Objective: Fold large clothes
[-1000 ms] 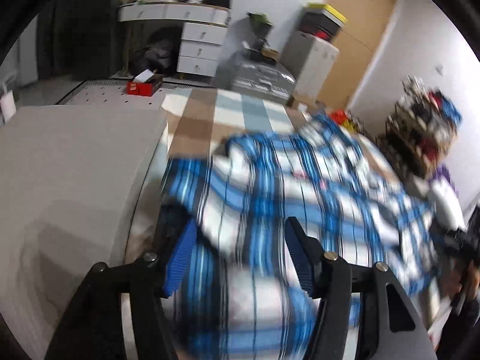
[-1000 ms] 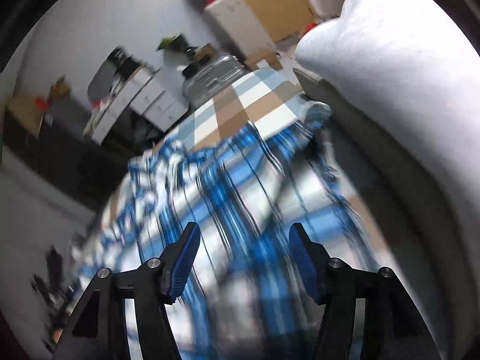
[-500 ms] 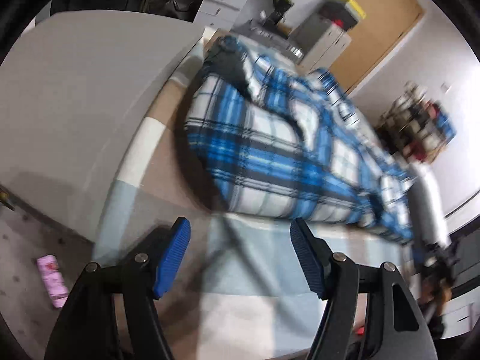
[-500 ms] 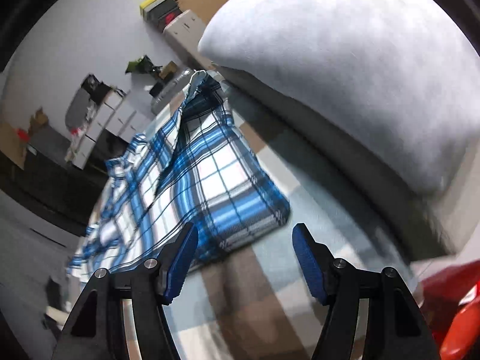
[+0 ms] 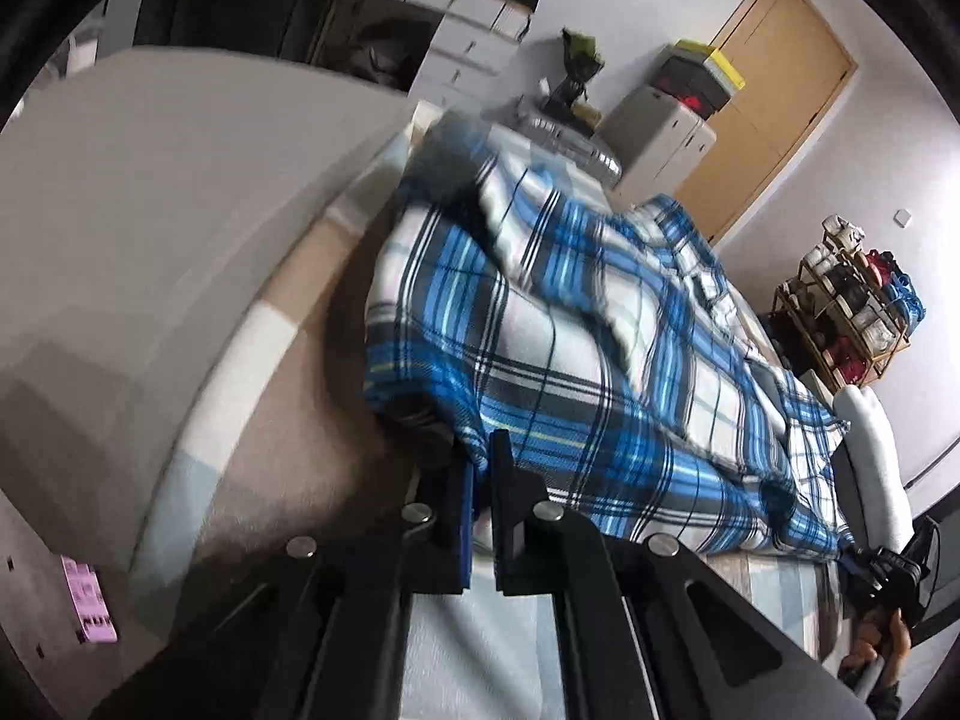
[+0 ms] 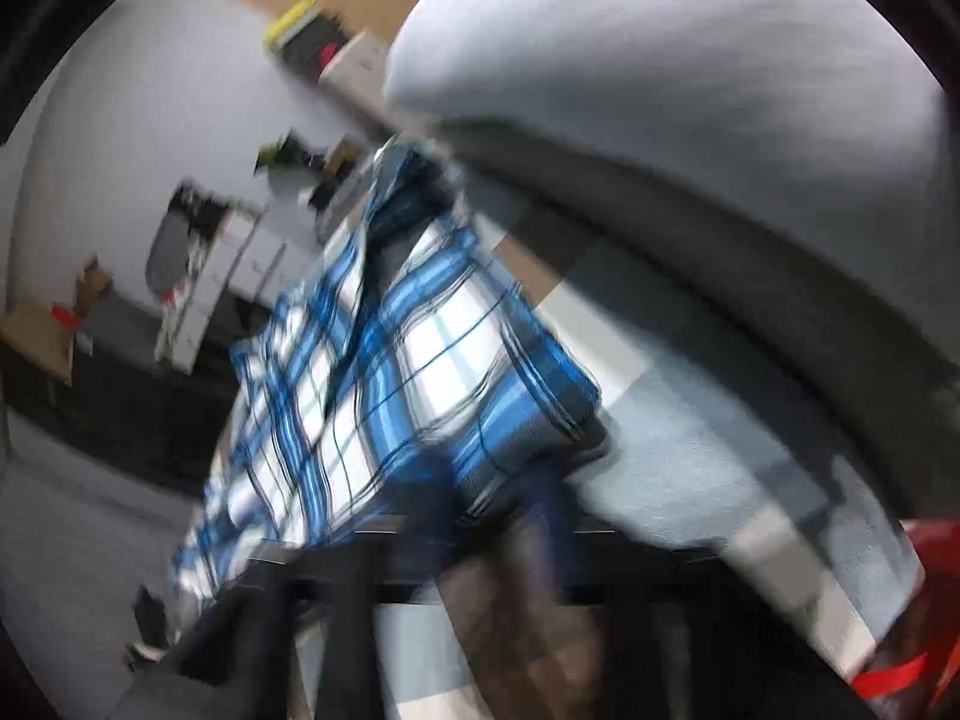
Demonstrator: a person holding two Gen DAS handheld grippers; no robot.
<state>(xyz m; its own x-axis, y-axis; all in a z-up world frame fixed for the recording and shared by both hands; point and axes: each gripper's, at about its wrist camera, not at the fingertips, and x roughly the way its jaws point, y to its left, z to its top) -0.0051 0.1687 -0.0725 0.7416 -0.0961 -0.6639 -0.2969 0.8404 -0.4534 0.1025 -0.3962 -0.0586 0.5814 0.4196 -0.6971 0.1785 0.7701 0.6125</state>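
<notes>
A grey pillow (image 5: 156, 228) lies at the left on the checked bedsheet (image 5: 264, 432) of brown, white and pale blue squares. Far behind stand a white chest of drawers (image 5: 462, 42), a grey cabinet (image 5: 660, 144) with boxes on top and a wooden door (image 5: 780, 90). At the right stands a cluttered wooden rack (image 5: 852, 312). A pink packet (image 5: 90, 600) lies low at the left.

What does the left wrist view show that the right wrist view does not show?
Only the left wrist view: the left gripper shut on the hem of the plaid shirt, a shelf rack and a pink packet. Only the right wrist view: a blurred right gripper at the shirt's other corner and something red. Both: the shirt, checked bedcover and grey cushion.
</notes>
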